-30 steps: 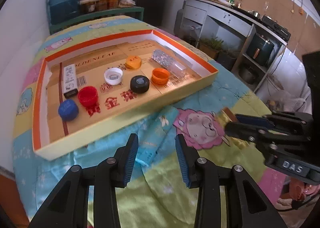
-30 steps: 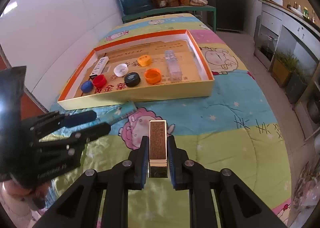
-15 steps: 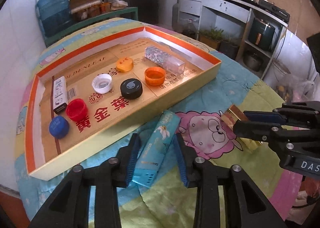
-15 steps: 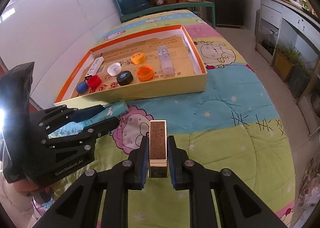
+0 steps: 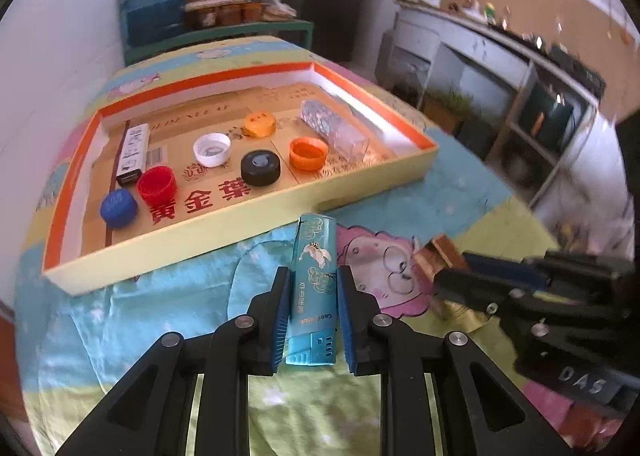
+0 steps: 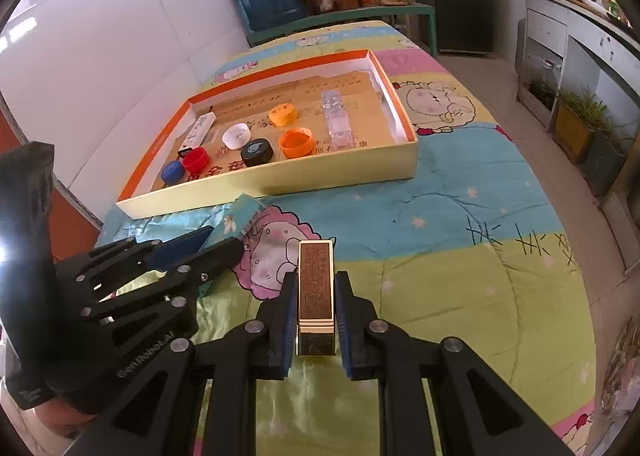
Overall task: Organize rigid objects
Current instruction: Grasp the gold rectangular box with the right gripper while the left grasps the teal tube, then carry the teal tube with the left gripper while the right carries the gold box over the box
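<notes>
Already most of the sorting looks done, judging by how full the shallow orange-rimmed box (image 5: pixel 256 212) is, though two pieces remain outside it. Clamped between the pads of the left gripper (image 5: pixel 312 316) is a turquoise lighter (image 5: pixel 314 276), held over the quilt (image 6: pixel 460 216) just in front of the box's near wall; the right gripper (image 6: pixel 316 316) is pressed shut on a slim brown and gold lighter (image 6: pixel 316 288), further back from the box. Both, I judge, have yet to be carried over the wall and set down inside. Within the box, lying on a printed cardboard floor, are a blue cap (image 5: pixel 119 208) and a red cap (image 5: pixel 157 186) side by side near the left end, a white lighter (image 5: pixel 134 154) behind them along the left wall, a white cap (image 5: pixel 212 150), a black cap (image 5: pixel 261 168), an orange cap (image 5: pixel 308 153), a yellow-orange cap (image 5: pixel 259 124) further back, and a clear patterned case (image 5: pixel 334 130) lying toward the right wall. Bare floor shows along the near edge and at the back.
</notes>
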